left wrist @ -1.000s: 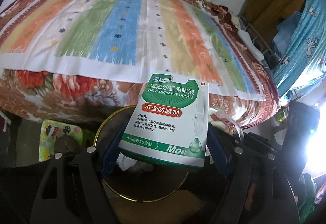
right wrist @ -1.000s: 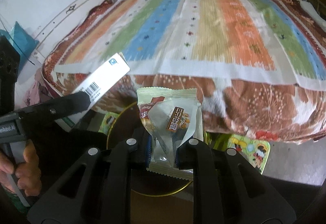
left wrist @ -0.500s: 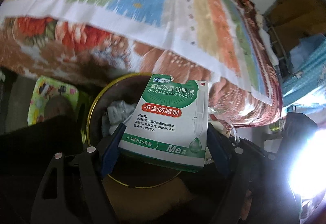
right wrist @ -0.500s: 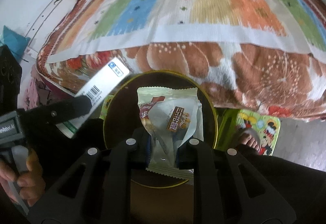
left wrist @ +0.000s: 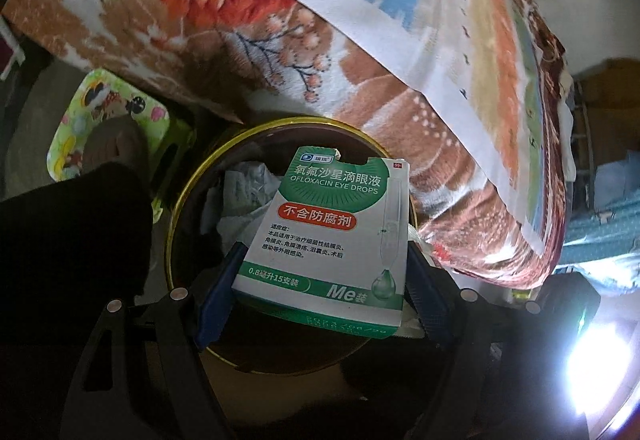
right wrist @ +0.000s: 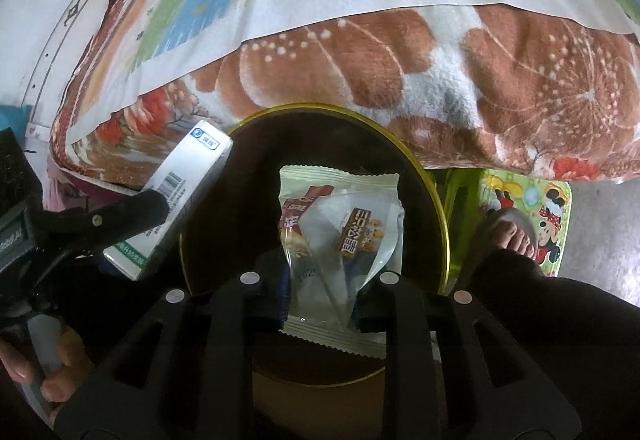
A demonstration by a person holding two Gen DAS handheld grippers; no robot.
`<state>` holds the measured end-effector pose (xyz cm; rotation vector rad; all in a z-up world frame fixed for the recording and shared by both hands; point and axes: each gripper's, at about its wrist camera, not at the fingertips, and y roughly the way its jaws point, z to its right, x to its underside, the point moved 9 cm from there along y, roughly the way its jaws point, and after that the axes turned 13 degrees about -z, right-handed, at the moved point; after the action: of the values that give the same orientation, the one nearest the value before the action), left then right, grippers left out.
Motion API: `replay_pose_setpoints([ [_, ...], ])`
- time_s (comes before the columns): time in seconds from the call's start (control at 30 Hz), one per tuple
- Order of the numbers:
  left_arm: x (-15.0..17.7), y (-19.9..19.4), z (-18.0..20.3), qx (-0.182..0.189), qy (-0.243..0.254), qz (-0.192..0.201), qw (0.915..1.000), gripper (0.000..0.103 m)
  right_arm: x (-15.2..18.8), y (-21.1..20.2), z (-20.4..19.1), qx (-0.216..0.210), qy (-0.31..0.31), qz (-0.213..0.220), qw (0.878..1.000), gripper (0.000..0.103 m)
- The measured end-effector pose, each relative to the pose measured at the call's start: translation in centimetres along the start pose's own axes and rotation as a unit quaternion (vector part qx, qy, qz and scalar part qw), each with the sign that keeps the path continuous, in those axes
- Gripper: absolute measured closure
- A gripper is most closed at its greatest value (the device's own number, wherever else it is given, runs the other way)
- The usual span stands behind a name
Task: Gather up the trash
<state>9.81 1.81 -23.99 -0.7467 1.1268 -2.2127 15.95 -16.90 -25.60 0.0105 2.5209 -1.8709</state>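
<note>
I hold both pieces over the bin (right wrist: 438, 207) for dropping: left gripper (left wrist: 320, 282) pinches the eye-drop box (left wrist: 332, 236); right gripper (right wrist: 320, 298) is opening around the snack wrapper (right wrist: 340, 240).

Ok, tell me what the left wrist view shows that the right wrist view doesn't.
Left wrist only: the printed front of the eye drops box in the left gripper, and crumpled white paper inside the bin.

Right wrist only: the snack wrapper between the right gripper's opening jaws, the box's barcode side, and a hand on the left gripper's handle.

Both: the gold-rimmed bin, the floral blanket, the cartoon stool.
</note>
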Motion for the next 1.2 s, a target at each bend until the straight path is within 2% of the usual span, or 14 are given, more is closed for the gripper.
replay_pose_setpoints([
  [0.07,-0.3,0.3,-0.2,0.003,-0.009,-0.003,1.0,0.026,-0.1,0.2,0.1,0.0,0.002,-0.001,1.0,0.072],
  [0.13,-0.7,0.7,-0.2,0.014,-0.015,-0.007,0.9998,0.019,-0.3,0.5,0.3,0.0,0.006,-0.004,1.0,0.067],
  [0.23,-1.2,0.6,0.2,0.02,-0.014,0.003,0.9997,0.019,-0.7,1.0,0.7,0.002,0.016,-0.008,1.0,0.055],
  [0.37,-1.5,-0.3,0.4,0.004,-0.004,0.023,0.9997,0.019,-0.9,0.9,1.0,0.009,0.018,-0.005,1.0,0.048],
  [0.53,-1.1,-2.5,1.4,-0.024,0.043,0.046,0.9977,0.019,-0.8,-1.3,0.4,0.014,0.0,0.023,1.0,0.041],
  [0.63,-0.5,-4.4,2.2,-0.067,0.094,0.076,0.9904,0.017,-0.6,-4.2,0.3,0.015,-0.008,0.062,0.998,0.038],
  [0.7,0.2,-5.5,3.0,-0.094,0.136,0.095,0.9816,0.014,-0.2,-6.1,0.3,0.029,-0.022,0.087,0.996,0.034],
  [0.83,1.8,-7.4,4.3,-0.126,0.203,0.121,0.9634,0.01,1.0,-8.8,0.1,0.057,-0.054,0.118,0.99,0.031],
  [0.87,2.3,-7.7,4.5,-0.134,0.22,0.126,0.9579,0.009,1.3,-9.1,0.0,0.055,-0.057,0.122,0.989,0.03],
  [0.9,3.0,-8.2,4.6,-0.148,0.243,0.137,0.9489,0.008,1.7,-9.9,-0.3,0.043,-0.064,0.131,0.988,0.029],
  [0.93,3.4,-8.5,4.6,-0.155,0.252,0.142,0.9447,0.008,1.9,-10.3,-0.6,0.038,-0.069,0.136,0.988,0.028],
  [1.03,5.0,-9.5,4.6,-0.166,0.284,0.158,0.931,0.006,3.4,-12.0,-1.0,0.062,-0.088,0.158,0.982,0.021],
  [1.1,5.9,-10.0,4.6,-0.158,0.295,0.164,0.9279,0.006,4.5,-12.4,-1.3,0.059,-0.098,0.161,0.98,0.016],
  [1.2,7.5,-9.9,4.1,-0.129,0.303,0.158,0.9308,0.006,6.2,-12.6,-1.6,0.066,-0.114,0.16,0.978,0.009],
])
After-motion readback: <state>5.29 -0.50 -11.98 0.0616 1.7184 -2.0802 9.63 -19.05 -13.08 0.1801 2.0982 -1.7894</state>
